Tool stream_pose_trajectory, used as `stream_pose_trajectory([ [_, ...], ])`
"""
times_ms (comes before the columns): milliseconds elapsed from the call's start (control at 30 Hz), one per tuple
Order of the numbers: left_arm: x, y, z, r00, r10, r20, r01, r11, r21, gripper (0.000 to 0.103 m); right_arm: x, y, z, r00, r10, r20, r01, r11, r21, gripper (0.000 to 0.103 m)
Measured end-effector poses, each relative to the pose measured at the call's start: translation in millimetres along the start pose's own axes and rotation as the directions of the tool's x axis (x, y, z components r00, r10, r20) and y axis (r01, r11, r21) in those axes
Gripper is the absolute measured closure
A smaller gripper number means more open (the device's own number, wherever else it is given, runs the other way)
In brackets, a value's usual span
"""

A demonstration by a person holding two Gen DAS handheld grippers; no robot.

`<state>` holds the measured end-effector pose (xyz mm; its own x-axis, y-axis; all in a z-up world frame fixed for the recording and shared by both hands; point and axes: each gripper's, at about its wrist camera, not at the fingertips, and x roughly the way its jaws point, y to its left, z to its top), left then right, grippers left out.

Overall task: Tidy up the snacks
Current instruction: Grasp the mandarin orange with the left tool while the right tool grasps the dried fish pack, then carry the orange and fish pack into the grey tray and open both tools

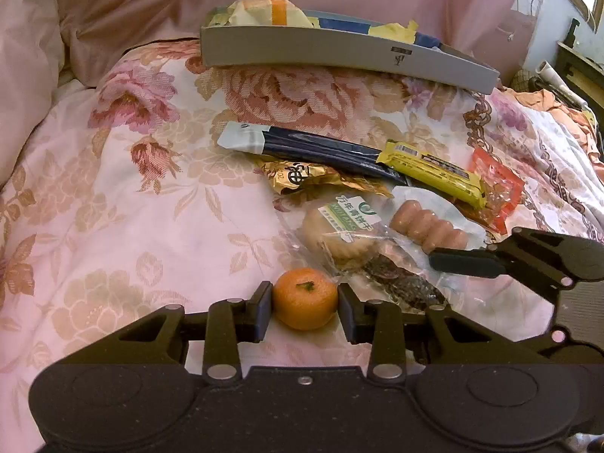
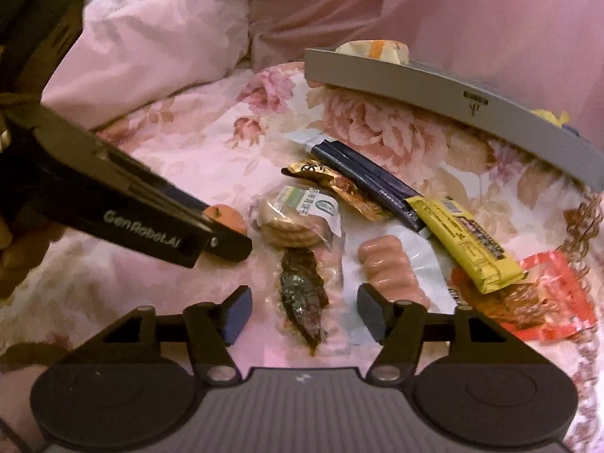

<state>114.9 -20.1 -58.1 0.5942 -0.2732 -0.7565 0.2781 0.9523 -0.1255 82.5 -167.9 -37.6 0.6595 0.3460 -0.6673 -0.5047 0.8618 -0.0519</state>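
We are pinching the mandarin (image 1: 305,298) between the pads of our left gripper (image 1: 305,311), low on the flowered bedspread (image 1: 113,196) and just beside the snack pile. Our left wrist view is showing the whole fruit and both pads pressing on it; the right wrist view is giving only an orange sliver behind the side of that gripper. Our right gripper (image 2: 304,311) is hanging spread, pressing on nothing, with the dark dried snack packet (image 2: 304,296) lying between its fingers and the sausage pack (image 2: 389,270) touching its right finger; the left view is catching only one black finger of it near the sausages. Beyond are lying the biscuit pack (image 2: 292,222), gold wrapper (image 2: 339,188), dark blue packet (image 2: 372,183), yellow bar (image 2: 472,245) and red packet (image 2: 543,294). Farther back the grey tray (image 1: 339,56) is already holding several wrappers.
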Motion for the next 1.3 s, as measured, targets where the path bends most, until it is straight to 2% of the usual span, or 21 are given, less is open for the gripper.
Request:
stream_pose_trajectory([
  [100,1.3,1.0,0.5,1.000,-0.003,0.001,0.003,1.000,-0.006,0.064,4.4,-1.7,0.4,1.000,0.009,0.011,-0.009,1.000,0.025,0.032],
  [233,1.7,1.2,0.5,1.000,-0.001,0.002,0.001,1.000,-0.003,0.064,5.2,3.0,-3.0,1.000,-0.010,0.019,0.010,1.000,0.003,0.032],
  [333,1.7,1.4,0.4,1.000,-0.003,0.002,0.003,1.000,-0.005,0.064,3.3,4.5,-2.6,1.000,-0.014,0.005,0.014,1.000,0.011,0.044],
  [367,1.4,1.1,0.4,1.000,-0.002,0.001,0.002,1.000,-0.007,0.064,1.8,4.1,-2.3,1.000,-0.007,-0.008,0.007,1.000,0.029,0.052],
  [633,1.9,0.0,0.7,1.000,0.002,0.002,-0.002,1.000,-0.001,0.064,2.2,3.0,-1.8,1.000,-0.001,-0.032,0.003,0.998,0.059,0.048],
  [833,0.7,-1.7,0.5,1.000,0.008,0.007,-0.008,1.000,0.015,0.064,3.0,4.6,-1.2,0.999,-0.013,-0.032,0.015,0.998,0.058,0.052],
  [900,-1.1,-4.1,-0.6,1.000,0.009,0.008,-0.010,1.000,0.024,0.064,0.7,8.7,-0.4,0.999,-0.031,-0.036,0.033,0.999,0.031,0.052],
  [1000,-3.6,-7.7,-3.3,1.000,0.003,0.010,-0.004,0.999,0.032,0.065,-5.3,21.1,1.3,0.994,-0.099,-0.037,0.096,0.993,-0.075,0.053],
  [1233,-12.5,-17.4,-5.5,1.000,-0.008,0.030,0.006,0.998,0.057,0.065,-16.7,38.4,0.9,0.969,-0.245,-0.024,0.232,0.941,-0.245,0.053],
  [1300,-15.3,-19.6,-6.0,0.999,-0.009,0.037,0.007,0.998,0.061,0.065,-19.3,43.8,-0.9,0.957,-0.290,-0.003,0.276,0.912,-0.303,0.053],
])
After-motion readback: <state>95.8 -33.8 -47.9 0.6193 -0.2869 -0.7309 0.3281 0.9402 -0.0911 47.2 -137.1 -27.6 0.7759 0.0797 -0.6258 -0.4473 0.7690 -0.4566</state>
